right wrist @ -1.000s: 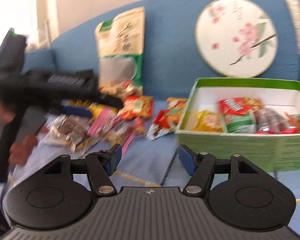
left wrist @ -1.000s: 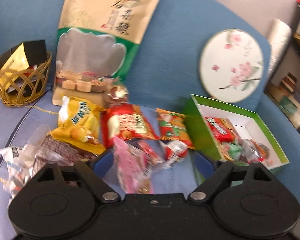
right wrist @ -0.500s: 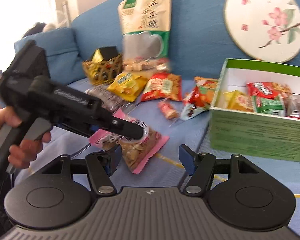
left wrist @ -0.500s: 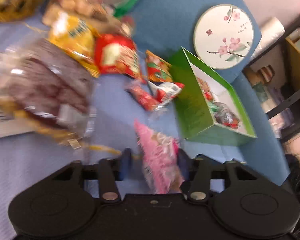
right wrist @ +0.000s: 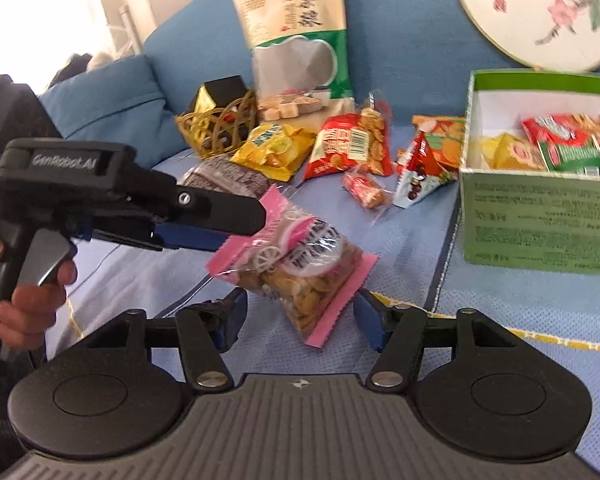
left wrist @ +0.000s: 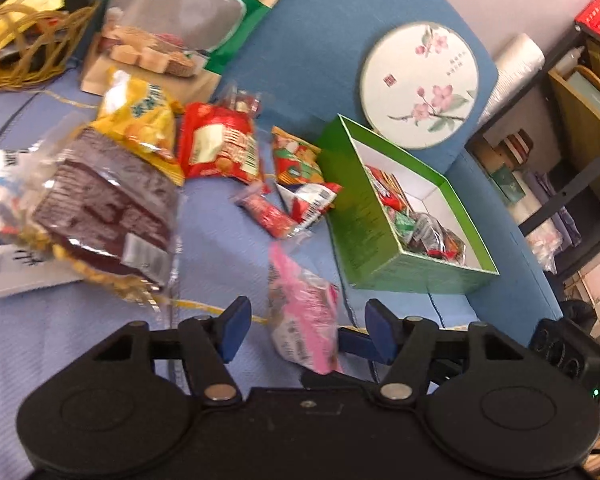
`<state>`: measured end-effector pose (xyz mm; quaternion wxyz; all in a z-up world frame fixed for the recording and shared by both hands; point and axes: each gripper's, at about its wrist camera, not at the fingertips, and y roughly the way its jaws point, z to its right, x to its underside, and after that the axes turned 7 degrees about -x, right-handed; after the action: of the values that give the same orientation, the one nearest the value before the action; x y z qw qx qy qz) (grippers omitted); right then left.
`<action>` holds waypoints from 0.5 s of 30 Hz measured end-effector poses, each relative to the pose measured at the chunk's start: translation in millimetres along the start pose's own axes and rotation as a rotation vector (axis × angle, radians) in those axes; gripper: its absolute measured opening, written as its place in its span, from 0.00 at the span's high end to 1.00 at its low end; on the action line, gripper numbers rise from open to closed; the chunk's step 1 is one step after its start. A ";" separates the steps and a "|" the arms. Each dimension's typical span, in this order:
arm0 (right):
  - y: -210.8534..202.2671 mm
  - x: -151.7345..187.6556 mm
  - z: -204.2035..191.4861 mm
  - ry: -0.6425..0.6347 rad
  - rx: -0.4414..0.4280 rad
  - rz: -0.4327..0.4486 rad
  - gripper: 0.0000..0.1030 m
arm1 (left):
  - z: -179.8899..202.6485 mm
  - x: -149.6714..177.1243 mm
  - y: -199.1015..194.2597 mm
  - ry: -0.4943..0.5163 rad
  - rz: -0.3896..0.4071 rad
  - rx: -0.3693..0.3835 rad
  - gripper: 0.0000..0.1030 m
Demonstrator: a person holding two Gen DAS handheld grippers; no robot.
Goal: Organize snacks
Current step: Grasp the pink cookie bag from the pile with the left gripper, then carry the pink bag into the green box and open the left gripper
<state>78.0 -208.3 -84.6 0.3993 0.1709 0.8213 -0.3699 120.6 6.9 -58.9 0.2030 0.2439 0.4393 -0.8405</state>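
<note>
A pink snack packet hangs in the air between my two grippers. It also shows in the left wrist view. My left gripper has its jaws wide apart around the packet; in the right wrist view it seems to touch the packet's top corner, so its grip is unclear. My right gripper is open with the packet's lower end between its pads. A green box with several snacks inside stands to the right; it also shows in the right wrist view.
Loose snack packets lie on the blue sofa: a yellow one, a red one, a brown one. A wicker basket and a large beige pouch stand behind. A round floral tin leans on the backrest.
The left gripper has lifted the pink packet off the sofa toward the right gripper. Its jaws now look wider apart. The right gripper has moved closer, around the packet's lower end.
</note>
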 end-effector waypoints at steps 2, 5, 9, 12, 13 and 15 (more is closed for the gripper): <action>0.3 -0.9 2.6 0.023 -0.009 0.003 0.11 | 4.2 -0.4 2.6 0.006 -0.002 0.011 0.07; -1.0 -0.6 2.7 0.023 -0.010 0.009 0.12 | 8.3 -1.2 6.0 0.031 0.006 -0.010 0.09; 1.5 -1.3 3.4 0.025 -0.013 0.013 0.16 | 5.9 -2.7 12.8 0.077 -0.012 -0.045 0.25; 8.8 -2.5 5.2 0.042 -0.014 0.000 0.53 | -1.9 -2.9 20.6 0.073 -0.053 -0.049 0.76; 8.0 -2.9 4.6 0.034 -0.011 -0.001 0.59 | -4.4 -2.8 20.6 0.056 -0.059 -0.036 0.78; 1.2 -3.1 -0.2 0.003 -0.007 0.015 0.62 | -2.6 -3.3 16.4 0.057 -0.051 -0.013 0.82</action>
<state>80.6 -207.3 -82.7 0.4015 0.1762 0.8218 -0.3638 133.0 0.8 -68.8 0.1705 0.2551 0.4565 -0.8351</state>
